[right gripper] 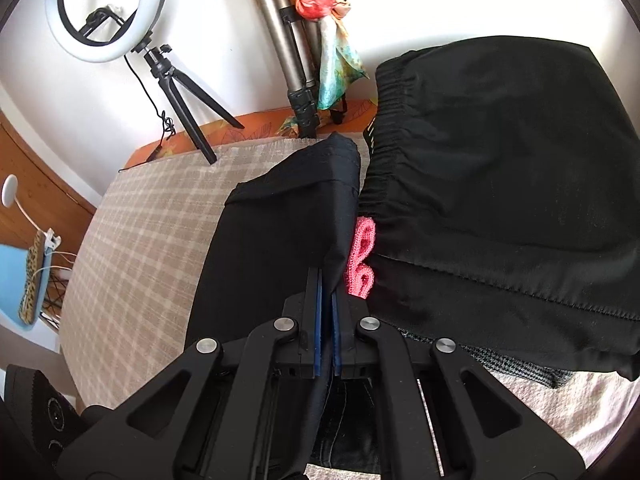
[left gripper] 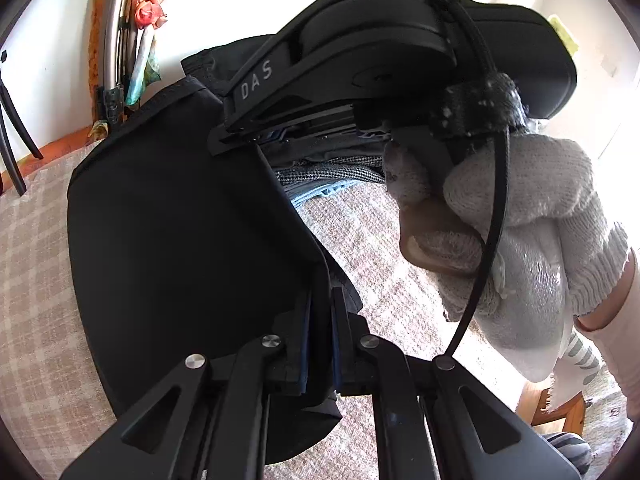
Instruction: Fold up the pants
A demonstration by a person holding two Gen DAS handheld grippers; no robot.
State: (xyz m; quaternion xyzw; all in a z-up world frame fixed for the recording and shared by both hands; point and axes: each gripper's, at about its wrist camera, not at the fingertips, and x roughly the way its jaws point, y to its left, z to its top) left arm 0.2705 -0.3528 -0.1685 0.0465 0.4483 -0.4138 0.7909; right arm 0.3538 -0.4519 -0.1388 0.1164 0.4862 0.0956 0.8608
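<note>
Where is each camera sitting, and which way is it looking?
Left wrist: sits on the left gripper, looking along its fingers, shut on the black pants, toward the right gripper and gloved right hand.
Right wrist: sits on the right gripper, looking along its fingers, also shut on the black pants, toward the wall, ring light and a clothes pile.
Both share: the black pants, checked cover and tripod scarf.

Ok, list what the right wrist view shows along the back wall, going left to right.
Ring light on its black tripod → grey tripod legs → colourful scarf → black elastic-waist pants.
</note>
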